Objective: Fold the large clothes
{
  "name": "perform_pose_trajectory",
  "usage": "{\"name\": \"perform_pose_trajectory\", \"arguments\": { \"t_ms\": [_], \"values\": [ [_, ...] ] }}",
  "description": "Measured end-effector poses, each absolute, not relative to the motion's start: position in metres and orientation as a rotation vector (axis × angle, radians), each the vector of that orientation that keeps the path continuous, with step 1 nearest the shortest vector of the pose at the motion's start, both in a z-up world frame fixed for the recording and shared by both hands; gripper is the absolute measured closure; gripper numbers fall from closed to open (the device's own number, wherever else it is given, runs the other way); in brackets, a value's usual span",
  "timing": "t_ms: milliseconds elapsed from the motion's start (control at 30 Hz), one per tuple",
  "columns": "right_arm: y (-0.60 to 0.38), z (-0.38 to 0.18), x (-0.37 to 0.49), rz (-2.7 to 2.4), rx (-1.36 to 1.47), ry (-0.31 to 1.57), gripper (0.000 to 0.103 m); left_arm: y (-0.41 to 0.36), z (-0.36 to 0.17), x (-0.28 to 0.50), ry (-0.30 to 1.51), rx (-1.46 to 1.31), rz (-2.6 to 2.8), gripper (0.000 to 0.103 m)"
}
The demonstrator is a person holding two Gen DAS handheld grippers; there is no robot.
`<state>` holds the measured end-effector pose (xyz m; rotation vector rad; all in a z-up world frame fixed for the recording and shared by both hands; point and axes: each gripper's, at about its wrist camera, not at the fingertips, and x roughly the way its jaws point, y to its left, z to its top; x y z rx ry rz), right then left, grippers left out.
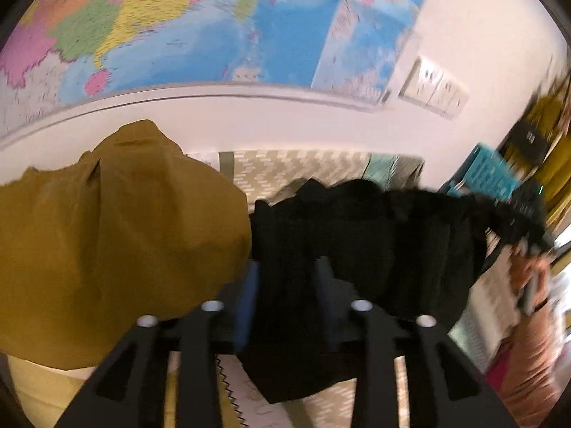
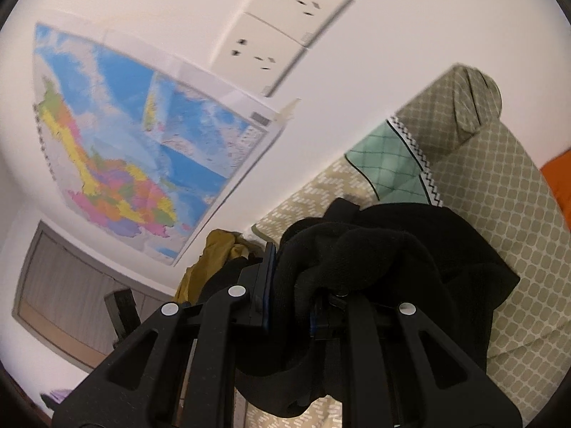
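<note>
A black garment (image 1: 374, 235) hangs stretched between my two grippers above the bed. In the left wrist view a bunched end of it lies between the blue pads (image 1: 246, 303) of my left gripper (image 1: 285, 296). The jaws stand apart and their inner faces show, so the cloth sits loosely. Its far end runs right to a person's hand (image 1: 528, 278). In the right wrist view my right gripper (image 2: 291, 299) is shut on a thick fold of the black garment (image 2: 374, 249). A mustard garment (image 1: 107, 232) lies heaped on the left and also shows as the mustard garment (image 2: 214, 249) behind the right gripper.
The bed has a beige patterned cover (image 2: 499, 232) with a green pillow (image 2: 385, 164) against the wall. A coloured map (image 1: 160, 28) and wall sockets (image 2: 271, 46) are behind. A teal basket (image 1: 489, 171) sits at the right, and an orange item (image 2: 556, 178) at the frame's edge.
</note>
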<state>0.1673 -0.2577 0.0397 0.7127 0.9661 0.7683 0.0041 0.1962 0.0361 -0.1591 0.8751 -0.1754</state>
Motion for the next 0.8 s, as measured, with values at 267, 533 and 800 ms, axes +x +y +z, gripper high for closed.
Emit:
{"name": "perform_pose_trajectory", "arguments": {
  "t_ms": [267, 533, 800],
  "values": [
    [-0.263, 0.016, 0.184, 0.721, 0.776, 1.019, 0.088, 0.15, -0.012, 0.027, 0.924, 0.178, -0.051, 0.033],
    [-0.259, -0.012, 0.204, 0.634, 0.787, 1.108, 0.068, 0.138, -0.04, 0.053, 0.913, 0.305, 0.058, 0.067],
    [-0.256, 0.031, 0.177, 0.661, 0.569, 0.944, 0.019, 0.144, -0.031, 0.045, 0.909, 0.139, -0.009, 0.036]
  ]
}}
